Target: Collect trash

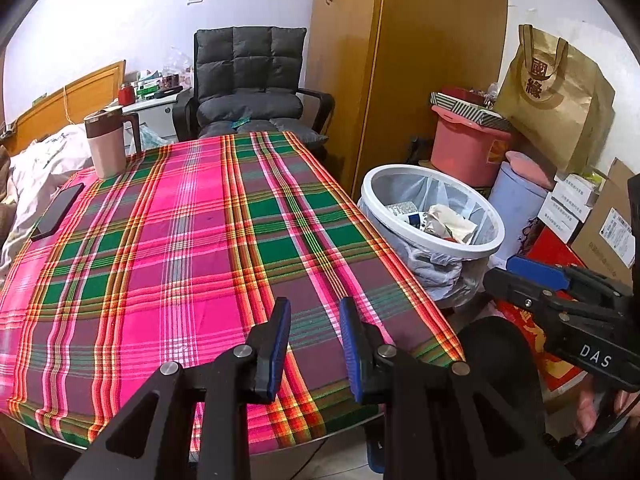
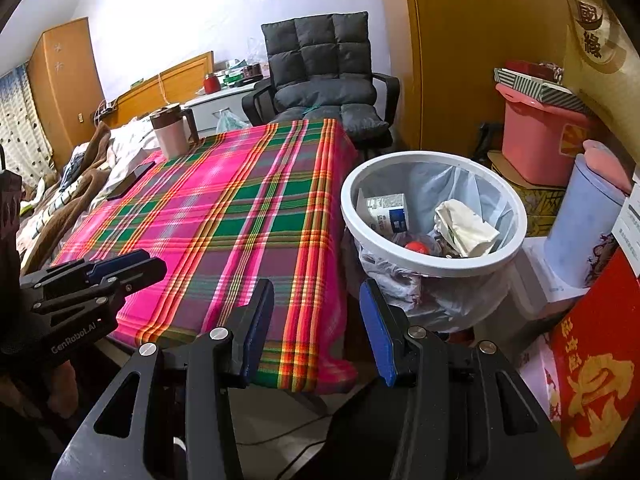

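A white trash bin [image 1: 492, 236] [image 2: 348, 216] lined with a clear bag stands on the floor right of the table. Inside lie crumpled paper [image 2: 466, 228], a white and blue carton [image 2: 388, 212] and a red bit [image 2: 416, 247]. My left gripper [image 1: 315, 312] hovers over the near edge of the plaid tablecloth [image 1: 192, 240] [image 2: 240, 208], open with nothing between its blue pads. My right gripper [image 2: 316, 296] is open and empty too, held over the table's near right corner beside the bin. Each gripper shows at the edge of the other's view, the right one [image 1: 516, 270] and the left one [image 2: 136, 266].
A pink lidded mug [image 1: 106, 146] [image 2: 170, 132] and a black phone [image 1: 58, 212] [image 2: 132, 186] lie at the table's far left. A grey padded chair [image 1: 248, 84] stands behind the table, a bed at left. Pink tub [image 1: 464, 148], paper bag [image 1: 556, 96], boxes and a red carton [image 2: 596, 360] crowd the right.
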`<state>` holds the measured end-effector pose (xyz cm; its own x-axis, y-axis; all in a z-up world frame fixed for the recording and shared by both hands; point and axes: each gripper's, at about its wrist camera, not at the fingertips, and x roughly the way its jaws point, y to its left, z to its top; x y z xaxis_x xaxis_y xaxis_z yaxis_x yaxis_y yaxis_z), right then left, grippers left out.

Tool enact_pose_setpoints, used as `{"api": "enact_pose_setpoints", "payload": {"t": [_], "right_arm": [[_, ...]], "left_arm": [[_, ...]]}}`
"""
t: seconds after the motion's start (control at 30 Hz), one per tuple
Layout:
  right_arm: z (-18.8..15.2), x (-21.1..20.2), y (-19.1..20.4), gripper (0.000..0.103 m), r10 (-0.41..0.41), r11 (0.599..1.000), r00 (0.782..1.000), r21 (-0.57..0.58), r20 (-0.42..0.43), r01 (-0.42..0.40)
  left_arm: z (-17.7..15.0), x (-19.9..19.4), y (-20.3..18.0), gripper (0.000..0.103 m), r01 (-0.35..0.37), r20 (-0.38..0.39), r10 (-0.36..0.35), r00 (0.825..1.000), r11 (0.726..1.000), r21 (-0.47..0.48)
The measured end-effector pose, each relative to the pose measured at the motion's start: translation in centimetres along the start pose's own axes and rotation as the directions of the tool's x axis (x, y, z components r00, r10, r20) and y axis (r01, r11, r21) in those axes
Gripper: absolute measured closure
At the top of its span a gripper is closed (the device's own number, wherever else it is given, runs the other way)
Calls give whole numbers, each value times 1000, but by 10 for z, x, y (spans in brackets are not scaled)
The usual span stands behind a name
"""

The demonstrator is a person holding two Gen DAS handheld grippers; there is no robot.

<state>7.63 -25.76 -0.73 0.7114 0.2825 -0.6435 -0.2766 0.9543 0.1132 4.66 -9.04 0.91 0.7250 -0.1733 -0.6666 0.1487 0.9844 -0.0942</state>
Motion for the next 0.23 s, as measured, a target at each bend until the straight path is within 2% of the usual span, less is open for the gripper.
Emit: {"api": "enact_pose_setpoints", "payload": {"t": [0.23], "right_arm": [[0,0,1,56,2,1000,1000,-2,-3,-2]], "left_arm": [[-1,2,2,78,1,-10,-1,1000,1000,-7]]}}
